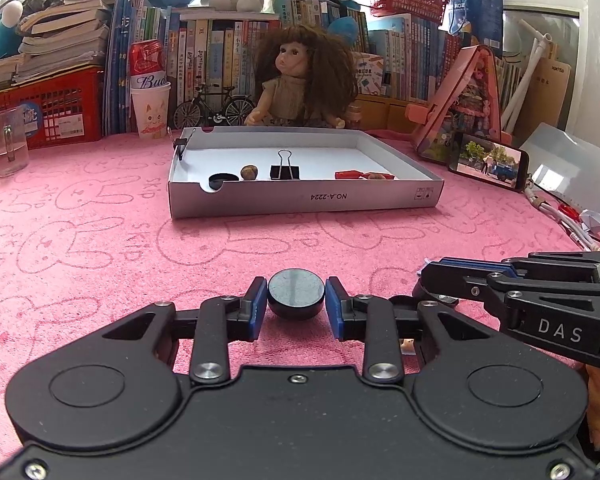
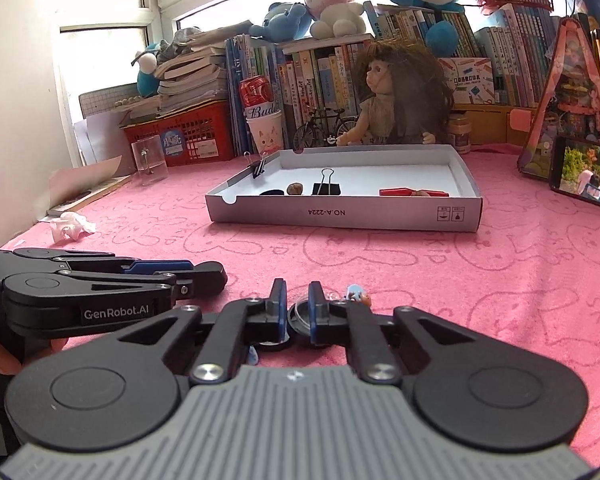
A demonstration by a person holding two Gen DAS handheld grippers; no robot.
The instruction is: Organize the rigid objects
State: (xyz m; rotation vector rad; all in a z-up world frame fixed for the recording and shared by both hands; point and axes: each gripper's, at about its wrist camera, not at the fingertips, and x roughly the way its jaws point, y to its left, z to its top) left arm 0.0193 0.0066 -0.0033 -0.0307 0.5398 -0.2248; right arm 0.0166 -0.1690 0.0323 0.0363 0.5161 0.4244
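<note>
While the white box on the pink cloth already holds two binder clips, one black cap, two brown nuts and one red piece, two items are still outside, so I'd call it mostly done. Left gripper pinches a black round cap near the cloth; right gripper is pressed together on a clear ring-like piece just beside it.
</note>
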